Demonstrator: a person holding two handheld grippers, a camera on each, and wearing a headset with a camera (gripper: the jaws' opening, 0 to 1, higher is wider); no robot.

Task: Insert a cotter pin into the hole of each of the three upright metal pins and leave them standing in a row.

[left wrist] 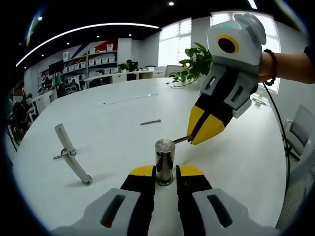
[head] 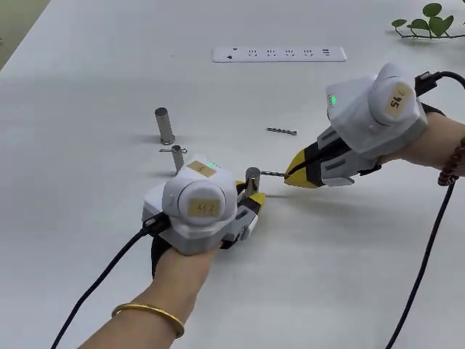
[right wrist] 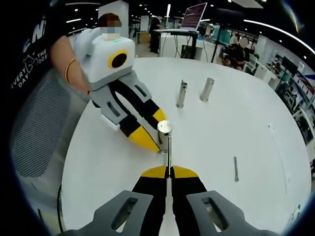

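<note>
My left gripper (head: 251, 198) (left wrist: 165, 172) is shut on the base of an upright metal pin (head: 252, 177) (left wrist: 165, 156). From the right, my right gripper (head: 290, 177) (right wrist: 169, 170) is shut on a cotter pin (head: 272, 174) (right wrist: 169, 150), held level with its tip at the pin's top (right wrist: 164, 129). Behind it, a second metal pin (head: 176, 157) (left wrist: 71, 158) stands with a cotter pin through it. A third metal pin (head: 164, 125) (right wrist: 207, 89) stands bare at the back. One loose cotter pin (head: 282, 131) (right wrist: 236, 168) lies on the table.
A white power strip (head: 280, 54) lies at the far side of the white table (head: 349, 276). A green plant (head: 429, 22) sits at the back right corner. Cables trail from both grippers toward the near edge.
</note>
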